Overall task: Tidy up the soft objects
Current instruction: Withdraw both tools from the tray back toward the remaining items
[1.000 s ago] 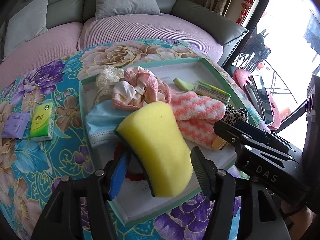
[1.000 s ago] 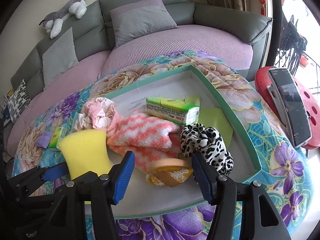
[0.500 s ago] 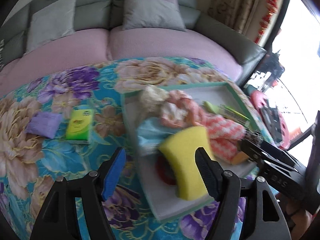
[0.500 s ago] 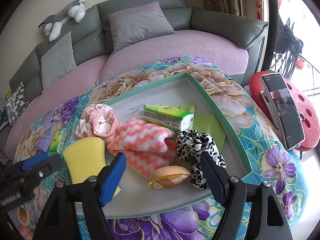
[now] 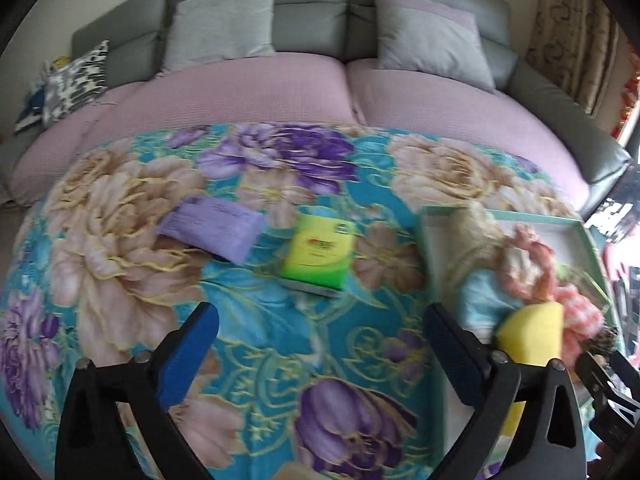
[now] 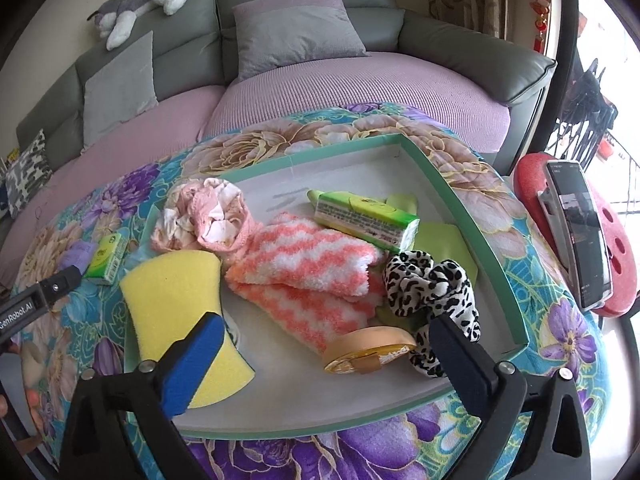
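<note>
With jaws just opened wide and empty, left gripper (image 5: 320, 354) faces green tissue pack (image 5: 319, 254); right gripper (image 6: 324, 354), likewise opened, hangs over tape roll (image 6: 370, 350), yellow sponge (image 6: 180, 312) at its left finger.

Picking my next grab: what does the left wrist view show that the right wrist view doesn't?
Left wrist only: the purple packet in plain sight beside the green tissue pack, outside the tray.
Right wrist only: the round tape roll, leopard scrunchie and a phone.
Both: the yellow sponge and striped sock in the tray.
</note>
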The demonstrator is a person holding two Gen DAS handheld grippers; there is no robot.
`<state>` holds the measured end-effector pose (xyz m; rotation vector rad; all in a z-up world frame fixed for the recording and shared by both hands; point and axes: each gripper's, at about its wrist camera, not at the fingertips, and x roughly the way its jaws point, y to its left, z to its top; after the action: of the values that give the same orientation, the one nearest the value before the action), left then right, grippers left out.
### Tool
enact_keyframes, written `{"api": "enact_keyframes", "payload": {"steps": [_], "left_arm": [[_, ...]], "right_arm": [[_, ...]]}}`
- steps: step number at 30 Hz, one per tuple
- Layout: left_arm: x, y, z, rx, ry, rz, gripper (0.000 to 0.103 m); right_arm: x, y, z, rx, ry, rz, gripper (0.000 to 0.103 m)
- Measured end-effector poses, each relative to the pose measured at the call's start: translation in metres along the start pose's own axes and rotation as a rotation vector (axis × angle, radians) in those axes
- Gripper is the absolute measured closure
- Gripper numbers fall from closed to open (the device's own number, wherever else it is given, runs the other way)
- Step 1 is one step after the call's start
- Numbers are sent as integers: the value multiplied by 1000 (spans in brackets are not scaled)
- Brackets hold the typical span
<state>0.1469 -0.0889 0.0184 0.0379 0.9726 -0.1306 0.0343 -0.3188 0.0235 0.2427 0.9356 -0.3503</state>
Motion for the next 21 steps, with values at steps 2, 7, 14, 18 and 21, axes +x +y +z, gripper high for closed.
{"api": "enact_keyframes", "payload": {"steps": [2,7,14,18,21], "left_arm": [[2,7,1,-16,1,5,1],[2,22,4,-45,-14,15,1],[-4,48,8,-95,-37,28,1],[-6,65,10,-129,-48,37,1],[-6,79,12,-149,-64,43,1]], "right_arm": [[1,4,0,-2,3,4,0],[-2,23,3,-40,-6,10,0],[-9,62,10,-72,-23,62,0],[-8,88,13,-99,-29,97,0],[-7,105,14,-116,-32,120,0]]}}
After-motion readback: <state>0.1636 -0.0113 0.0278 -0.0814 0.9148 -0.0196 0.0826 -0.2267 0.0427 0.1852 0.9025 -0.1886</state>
